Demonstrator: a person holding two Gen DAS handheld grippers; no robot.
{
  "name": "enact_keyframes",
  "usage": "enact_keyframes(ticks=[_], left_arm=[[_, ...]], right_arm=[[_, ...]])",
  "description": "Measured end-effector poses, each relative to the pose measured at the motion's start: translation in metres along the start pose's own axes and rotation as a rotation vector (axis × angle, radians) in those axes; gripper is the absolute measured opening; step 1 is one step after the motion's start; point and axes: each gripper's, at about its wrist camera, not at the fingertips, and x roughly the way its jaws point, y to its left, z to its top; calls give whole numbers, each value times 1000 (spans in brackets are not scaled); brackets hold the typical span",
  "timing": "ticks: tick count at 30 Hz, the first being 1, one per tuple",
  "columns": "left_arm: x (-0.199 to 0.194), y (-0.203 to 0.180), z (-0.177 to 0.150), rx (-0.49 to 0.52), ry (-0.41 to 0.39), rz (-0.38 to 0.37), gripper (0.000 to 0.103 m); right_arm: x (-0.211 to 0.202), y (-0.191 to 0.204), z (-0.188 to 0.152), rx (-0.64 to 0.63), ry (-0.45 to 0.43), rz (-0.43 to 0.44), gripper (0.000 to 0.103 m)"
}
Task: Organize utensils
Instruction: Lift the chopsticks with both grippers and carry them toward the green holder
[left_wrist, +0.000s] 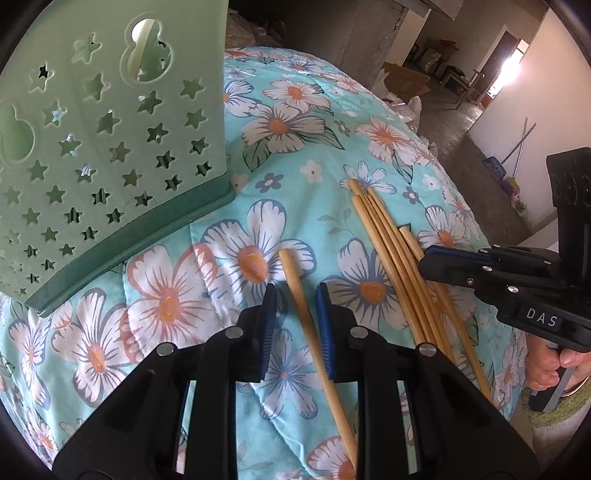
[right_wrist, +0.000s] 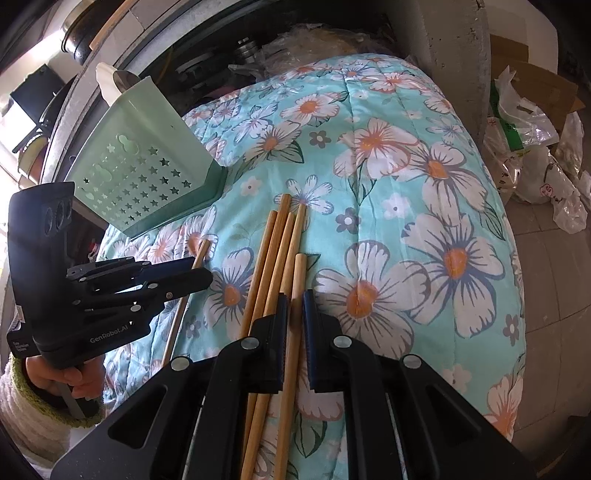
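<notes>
Bamboo chopsticks (right_wrist: 275, 258), 6 on floral quilt (right_wrist: 406, 184): 1 between loose left claw (left_wrist: 295, 291), 1 gripped by right claw (right_wrist: 294, 299).

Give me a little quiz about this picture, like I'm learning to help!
1. True or false: the green holder has star-shaped holes.
2. What lies between the jaws of the left hand-held gripper? A a spoon, B a chopstick, C nothing.
3. Fill in: the other chopsticks lie on a quilt printed with ____.
Key: 1 true; 2 B; 3 flowers.
</notes>
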Motion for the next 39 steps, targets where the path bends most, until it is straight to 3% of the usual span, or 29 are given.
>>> enact_keyframes(ticks=[4, 12, 21, 39], left_arm=[[3, 7, 0, -29, 5, -20, 15], [0, 16, -4, -76, 0, -58, 9], [-19, 29, -11, -145, -30, -114, 6], [-165, 42, -31, -155, -264, -222, 6]], right_arm=[[3, -3, 3, 12, 12, 27, 10], [6, -27, 2, 148, 21, 165, 7], [-20, -21, 0, 158, -32, 200, 7], [-122, 53, 6, -54, -232, 275, 6]])
